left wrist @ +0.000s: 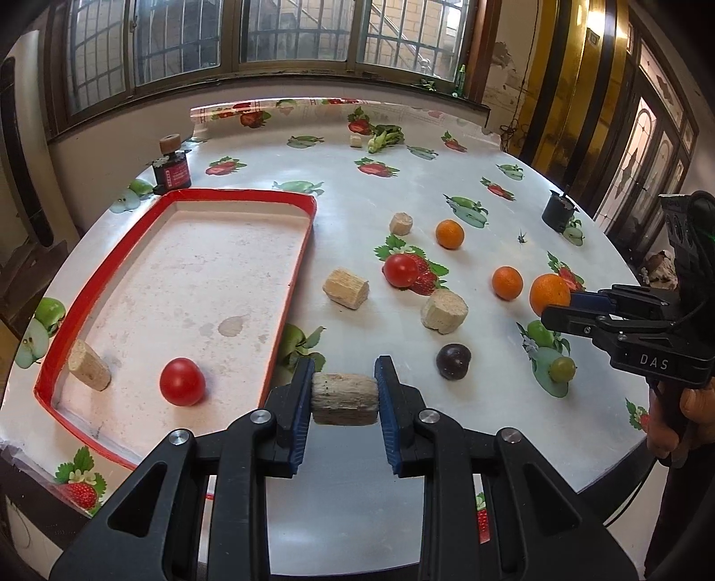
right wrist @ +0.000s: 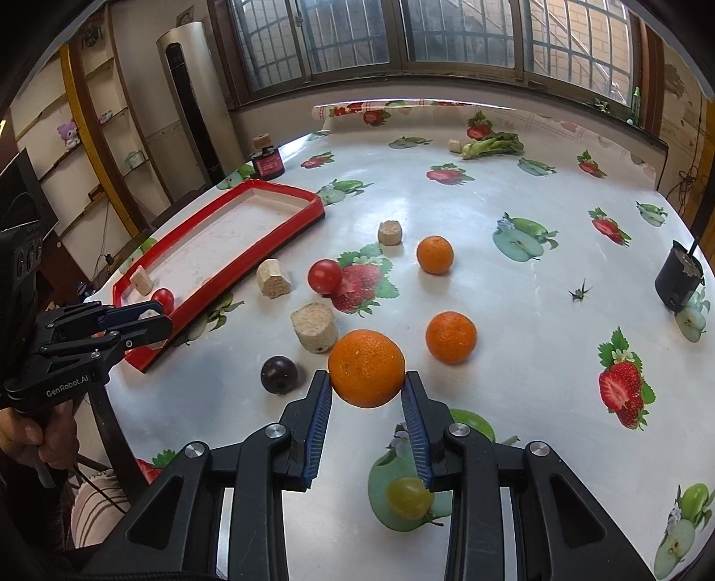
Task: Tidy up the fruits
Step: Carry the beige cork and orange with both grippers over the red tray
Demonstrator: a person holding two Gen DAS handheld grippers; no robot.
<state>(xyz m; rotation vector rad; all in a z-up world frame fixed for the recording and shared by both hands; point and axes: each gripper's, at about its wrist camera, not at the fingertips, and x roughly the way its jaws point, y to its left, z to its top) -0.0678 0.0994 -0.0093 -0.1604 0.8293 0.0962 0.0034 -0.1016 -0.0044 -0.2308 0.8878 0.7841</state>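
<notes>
We've got the cork-like cylinder (left wrist: 344,399) lying sideways, long axis running straight across between the blue pads, flat ends against them. So our left gripper (left wrist: 344,389) is clamped on it, just off the near corner of the red tray (left wrist: 241,194), which already holds a tomato (left wrist: 182,381) and another cylinder (left wrist: 88,371). Our right gripper (right wrist: 367,388) is squeezing an orange (right wrist: 366,367) lifted off the table (right wrist: 514,313). The table has a fruit-print cloth, with barred windows (right wrist: 447,31) behind it.
</notes>
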